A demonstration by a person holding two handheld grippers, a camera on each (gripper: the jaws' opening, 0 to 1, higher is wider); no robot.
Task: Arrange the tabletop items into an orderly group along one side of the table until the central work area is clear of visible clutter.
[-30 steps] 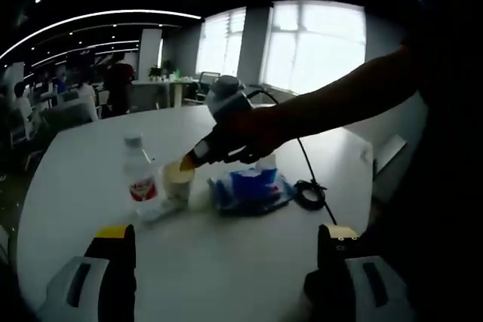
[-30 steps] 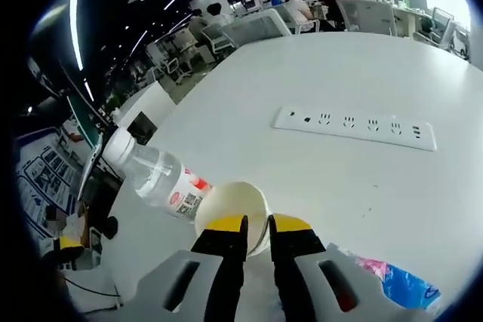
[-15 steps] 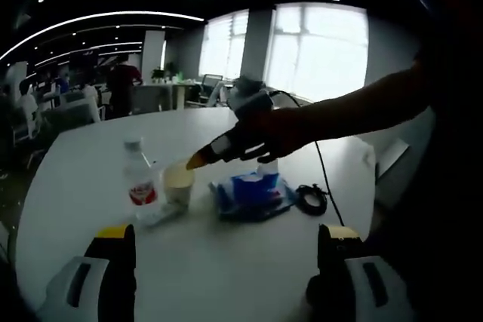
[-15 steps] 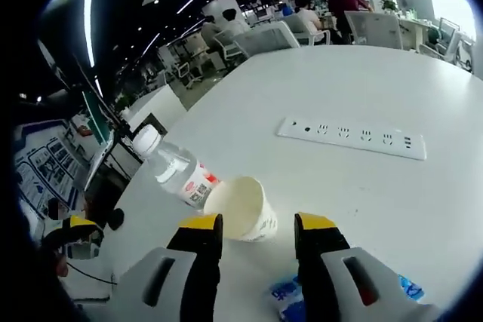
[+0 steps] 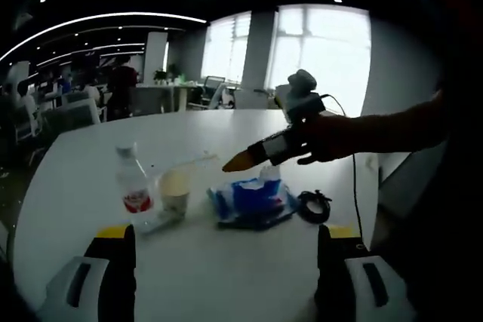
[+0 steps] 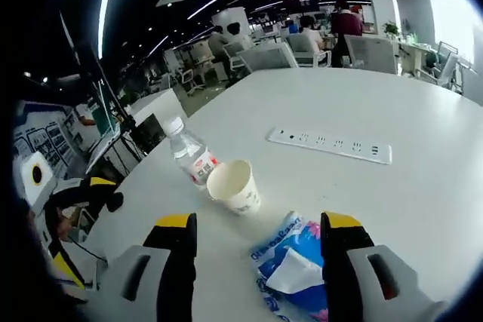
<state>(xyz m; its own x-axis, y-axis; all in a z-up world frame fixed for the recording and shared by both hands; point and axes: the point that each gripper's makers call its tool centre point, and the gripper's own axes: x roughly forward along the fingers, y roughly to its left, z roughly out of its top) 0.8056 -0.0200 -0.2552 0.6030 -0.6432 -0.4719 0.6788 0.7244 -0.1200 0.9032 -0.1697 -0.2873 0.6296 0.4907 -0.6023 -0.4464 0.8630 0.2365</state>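
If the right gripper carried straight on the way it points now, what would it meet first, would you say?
Most likely the blue wet-wipe pack, which lies on the white table between the open right gripper's jaws. The paper cup stands further on, slightly left; depth is uncertain.

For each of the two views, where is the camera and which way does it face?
Left gripper view: rides the open left tool, looking across the white table toward the windows; the right tool and the person's arm reach in from the right.
Right gripper view: rides the open right tool, raised above the table, facing the office and a power strip.
Shared: the water bottle, paper cup and blue packet.
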